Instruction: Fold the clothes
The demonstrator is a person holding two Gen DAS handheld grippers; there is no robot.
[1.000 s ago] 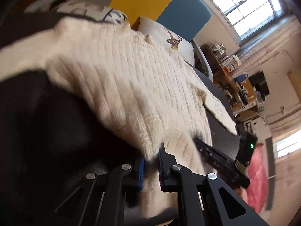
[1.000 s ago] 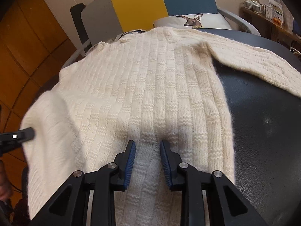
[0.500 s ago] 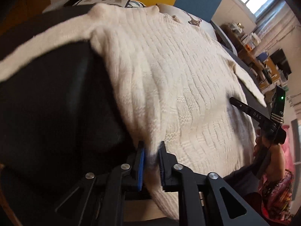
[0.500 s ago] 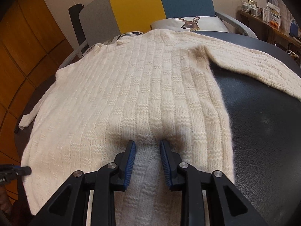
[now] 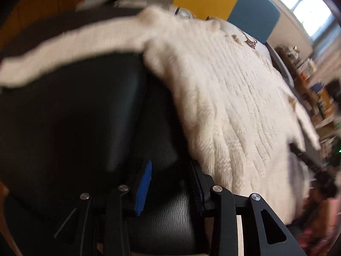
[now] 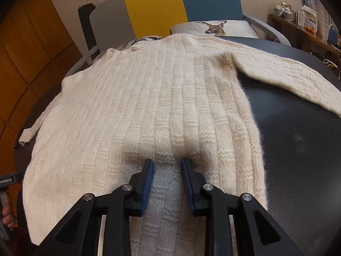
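Observation:
A cream knitted sweater point(image 6: 159, 96) lies spread flat on a black padded table point(image 6: 298, 149), one sleeve point(image 6: 287, 76) stretched to the right. My right gripper point(image 6: 167, 164) is shut on a raised fold of the sweater's lower hem. In the left wrist view the sweater point(image 5: 234, 106) is blurred, with its other sleeve point(image 5: 64, 44) running off to the left. My left gripper point(image 5: 170, 166) hovers over the bare table point(image 5: 85, 117) just beside the sweater's side edge. Its jaws are opening and nothing is between them.
A chair back point(image 6: 159, 10) in grey, yellow and blue stands behind the table, with a deer-print cushion point(image 6: 215, 27) on its seat. Orange wood panels point(image 6: 32, 42) line the left wall. Cluttered shelves point(image 6: 298, 17) stand at the right.
My left gripper has let go of the sweater's corner, its jaws have spread, and it has sunk towards the table. The sweater's left side now lies flat. The right gripper has kept still.

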